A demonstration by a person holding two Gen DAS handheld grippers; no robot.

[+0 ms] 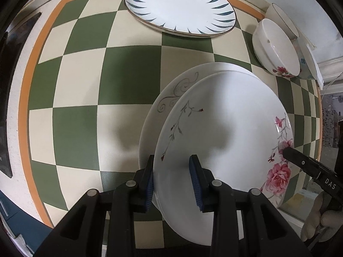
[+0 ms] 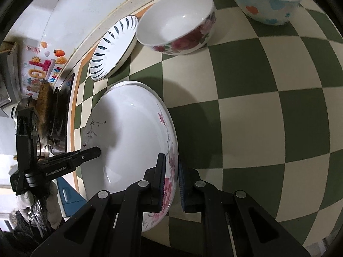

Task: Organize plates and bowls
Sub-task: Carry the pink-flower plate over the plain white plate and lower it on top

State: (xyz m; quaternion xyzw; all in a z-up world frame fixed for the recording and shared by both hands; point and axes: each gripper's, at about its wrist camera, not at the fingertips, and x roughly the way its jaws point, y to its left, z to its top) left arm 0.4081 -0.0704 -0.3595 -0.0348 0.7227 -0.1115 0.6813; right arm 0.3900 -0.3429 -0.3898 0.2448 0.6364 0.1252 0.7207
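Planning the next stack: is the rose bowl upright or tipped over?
Upright. In the right wrist view the rose bowl sits on its base on the checkered cloth, its opening faces up and its white inside is empty.

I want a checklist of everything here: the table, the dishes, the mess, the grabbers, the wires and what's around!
Surface: green and cream checkered tablecloth with an orange border.
Job's things: rose plate over a swirl plate; blue-leaf plate; rose bowl; blue-patterned bowl.
Clutter: nothing seen.
Grippers: left hand-held gripper and right hand-held gripper straddle opposite rims of the rose plate.
Cables: nothing seen.
Surroundings: colourful stickers on the wall; dark pan.
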